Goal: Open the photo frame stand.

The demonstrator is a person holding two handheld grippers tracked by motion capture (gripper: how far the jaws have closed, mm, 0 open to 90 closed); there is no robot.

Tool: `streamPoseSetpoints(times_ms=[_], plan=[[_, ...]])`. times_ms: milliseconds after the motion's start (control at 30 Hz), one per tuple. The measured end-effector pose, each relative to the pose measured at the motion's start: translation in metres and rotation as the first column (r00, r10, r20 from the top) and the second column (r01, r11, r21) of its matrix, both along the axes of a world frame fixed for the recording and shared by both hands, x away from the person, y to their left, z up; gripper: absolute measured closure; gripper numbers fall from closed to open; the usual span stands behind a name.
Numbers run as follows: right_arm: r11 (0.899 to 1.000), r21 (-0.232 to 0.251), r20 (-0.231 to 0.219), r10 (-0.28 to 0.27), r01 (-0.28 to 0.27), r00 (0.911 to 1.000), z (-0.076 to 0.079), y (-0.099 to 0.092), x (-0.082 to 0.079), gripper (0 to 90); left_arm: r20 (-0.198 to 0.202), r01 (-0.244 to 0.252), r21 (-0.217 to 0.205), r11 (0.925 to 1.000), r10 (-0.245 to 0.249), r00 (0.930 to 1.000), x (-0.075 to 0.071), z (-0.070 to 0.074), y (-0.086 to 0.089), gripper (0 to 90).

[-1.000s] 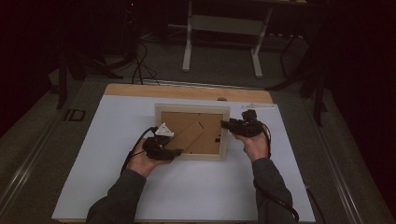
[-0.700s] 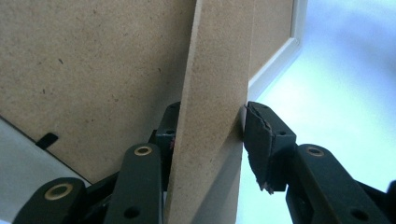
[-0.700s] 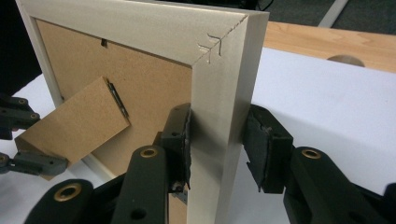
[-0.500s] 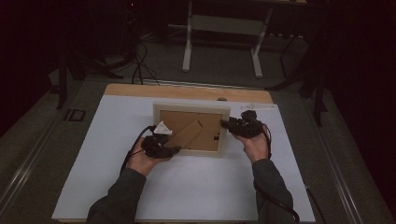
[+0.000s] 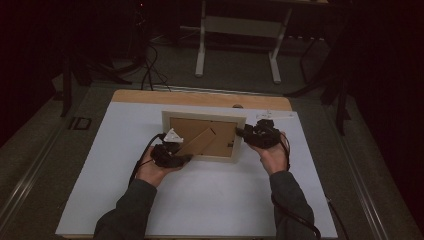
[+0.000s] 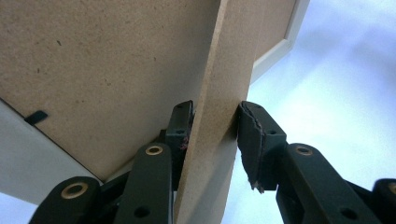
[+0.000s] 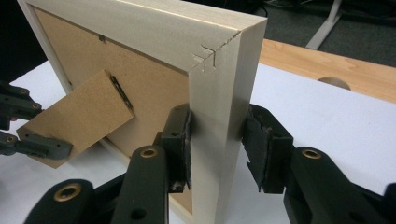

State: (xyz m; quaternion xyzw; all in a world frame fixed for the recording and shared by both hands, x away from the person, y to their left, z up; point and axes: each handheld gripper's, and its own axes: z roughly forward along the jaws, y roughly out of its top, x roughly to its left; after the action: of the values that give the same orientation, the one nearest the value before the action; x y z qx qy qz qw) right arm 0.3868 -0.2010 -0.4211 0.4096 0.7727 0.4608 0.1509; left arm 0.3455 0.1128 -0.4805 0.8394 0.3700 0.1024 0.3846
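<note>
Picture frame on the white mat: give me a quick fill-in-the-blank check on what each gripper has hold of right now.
1. The picture frame lies with its ____ side facing up.
2. The left gripper, whose jaws have just been closing, has the hinged ____ between them.
3. The right gripper clamps the frame's pale ____ border.
4. The table under the mat shows a ____ top at the far edge.

Missing words: back; stand; wooden; wooden

One picture frame [image 5: 204, 135] is counted at the centre of the high view, with one fibreboard stand flap [image 5: 198, 141] on its back. Two grippers are counted, the left gripper [image 5: 172, 156] and the right gripper [image 5: 249, 133], and one white table [image 5: 210, 200] at the bottom.
</note>
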Motion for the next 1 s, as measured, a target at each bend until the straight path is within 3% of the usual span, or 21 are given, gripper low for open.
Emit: streamPoseSetpoints(times_ms=[267, 1000], plan=[[0.999, -0.033, 0.038, 0.013, -0.012, 0.9992, 0.0017, 0.0047, -0.0011, 62.0, 0.005, -0.012, 0.006, 0.9999, 0.012, 0.9999, 0.0017, -0.0006, -0.0001, 69.3], [0.998, -0.036, 0.069, 0.051, -0.049, 0.9963, 0.0001, 0.0033, -0.0062, 61.7, 0.028, -0.021, 0.037, 0.9991, 0.020, 0.9994, 0.0030, -0.0009, -0.0006, 68.7]])
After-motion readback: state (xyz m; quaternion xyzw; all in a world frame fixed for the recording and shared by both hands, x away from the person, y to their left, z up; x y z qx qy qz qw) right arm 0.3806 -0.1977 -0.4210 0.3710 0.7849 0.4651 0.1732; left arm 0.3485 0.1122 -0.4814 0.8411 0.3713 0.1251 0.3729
